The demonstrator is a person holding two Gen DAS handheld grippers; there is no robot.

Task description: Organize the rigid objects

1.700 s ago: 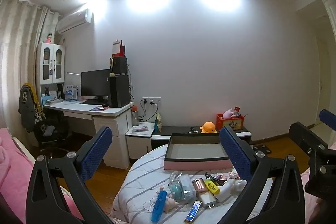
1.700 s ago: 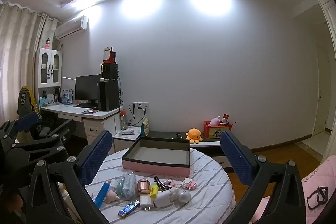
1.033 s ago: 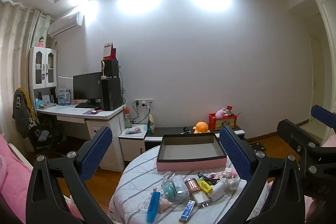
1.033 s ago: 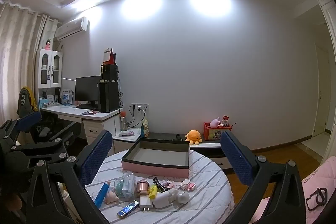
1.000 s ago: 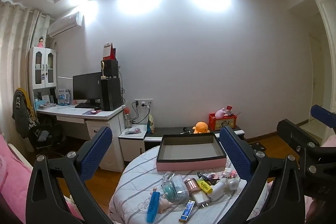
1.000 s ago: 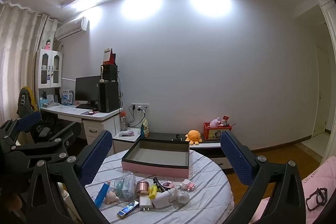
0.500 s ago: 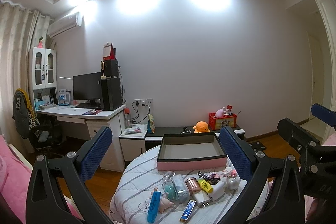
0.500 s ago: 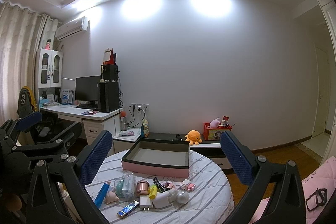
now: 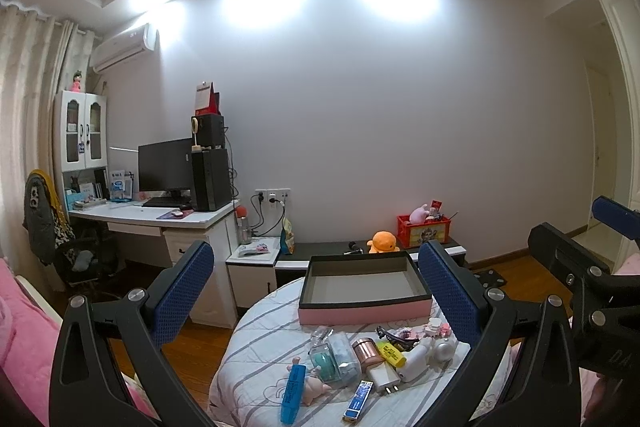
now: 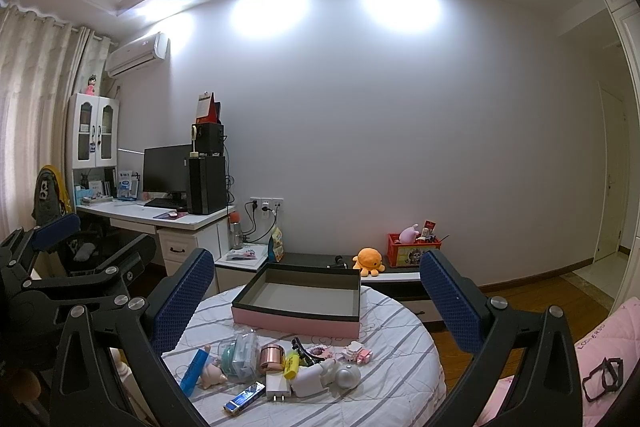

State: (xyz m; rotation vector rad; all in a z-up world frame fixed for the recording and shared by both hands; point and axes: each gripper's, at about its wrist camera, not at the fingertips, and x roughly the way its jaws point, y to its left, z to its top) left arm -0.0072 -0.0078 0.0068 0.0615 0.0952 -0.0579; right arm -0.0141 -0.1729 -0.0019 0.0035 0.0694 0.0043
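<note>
Crowding a striped round table [image 10: 400, 379], trinkets front a pink box [image 10: 296, 323].

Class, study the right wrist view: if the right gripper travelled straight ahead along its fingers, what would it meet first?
Probably the far wall: the open right gripper looks aimed above the pink box. Depth is unclear.

Very little lettering legible, two fragments only.
Near right, pale letters on pink cushion [image 10: 600, 343], starting "LO", rest unclear; low on the body of the right gripper [image 9: 568, 219], "DA", cut off at the edge. Print on blue highlighter [image 9: 293, 387] and far red crate [image 9: 424, 227] too small to read.
</note>
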